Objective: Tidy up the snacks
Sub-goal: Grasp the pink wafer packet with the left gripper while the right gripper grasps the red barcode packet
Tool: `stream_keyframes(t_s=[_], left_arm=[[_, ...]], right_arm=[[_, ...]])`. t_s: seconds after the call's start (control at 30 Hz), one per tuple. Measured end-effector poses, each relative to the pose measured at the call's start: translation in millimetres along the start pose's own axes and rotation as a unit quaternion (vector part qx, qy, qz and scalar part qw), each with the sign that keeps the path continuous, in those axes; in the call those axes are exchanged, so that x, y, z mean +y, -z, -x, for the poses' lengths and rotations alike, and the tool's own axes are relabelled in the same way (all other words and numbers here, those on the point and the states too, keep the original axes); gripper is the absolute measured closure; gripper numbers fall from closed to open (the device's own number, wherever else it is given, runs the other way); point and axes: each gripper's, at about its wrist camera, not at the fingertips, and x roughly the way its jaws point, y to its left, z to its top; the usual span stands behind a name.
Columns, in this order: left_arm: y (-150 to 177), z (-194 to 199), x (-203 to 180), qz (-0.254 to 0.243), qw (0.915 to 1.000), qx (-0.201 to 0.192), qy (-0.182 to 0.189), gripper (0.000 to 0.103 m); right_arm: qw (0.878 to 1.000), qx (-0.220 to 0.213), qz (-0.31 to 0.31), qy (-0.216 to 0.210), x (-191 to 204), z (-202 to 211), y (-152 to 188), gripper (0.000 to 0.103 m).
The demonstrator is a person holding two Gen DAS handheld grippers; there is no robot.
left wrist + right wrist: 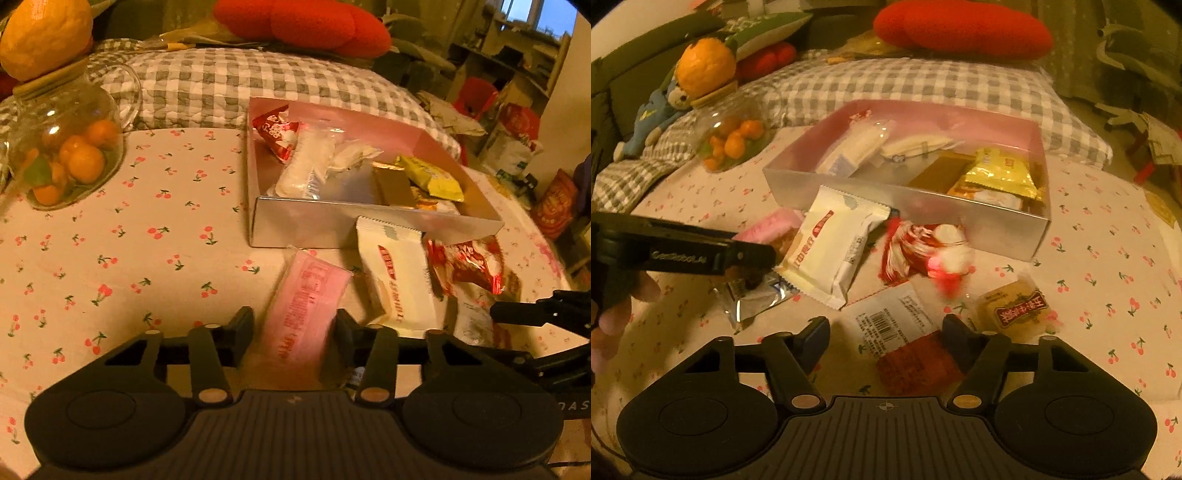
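The pink packet [308, 314] lies on the tablecloth [110, 258] before the box [303, 225], long axis along the left gripper [295, 326], whose fingers flank it; contact is unclear. The right gripper [884, 338] stands apart around the red-and-white packet [905, 339].

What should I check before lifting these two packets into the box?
1. Pink packet between the left gripper fingers: ok, though whether the fingers press it, cannot tell.
2. Packet with the barcode label between the right gripper fingers: ok, fingers still clear of it, not gripped.
3. Box has free space: ok, bare floor near its front wall.
4. Path to the box: not ok, the white packet leans against the front wall.
5. The two grippers clear of each other: ok, apart in both views.
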Motion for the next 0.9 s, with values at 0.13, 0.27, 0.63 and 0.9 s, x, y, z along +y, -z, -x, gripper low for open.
stream_keyframes(t_s=[0.13,0.27,0.63,0.9], left_arm=[[-1.6,-0.4,4.1,0.000,0.9999,0.003,-0.015,0.070],[-0.5,1.3,9.1,0.001,0.9998,0.000,-0.021,0.068],[3.2,-0.8,2.8,-0.013,0.9991,-0.010,-0.038,0.064],[4.2,-0.9,0.8,-0.021,0.9985,-0.004,-0.051,0.070]], right_arm=[[1.000,0.002,0.014,0.010,0.7,0.6,1.4,0.043],[1.000,0.010,0.014,0.021,-3.7,-2.3,4.7,0.044],[0.999,0.012,0.026,0.021,-2.2,-2.8,5.4,0.041],[0.999,0.015,0.033,0.020,6.9,-1.0,4.4,0.062]])
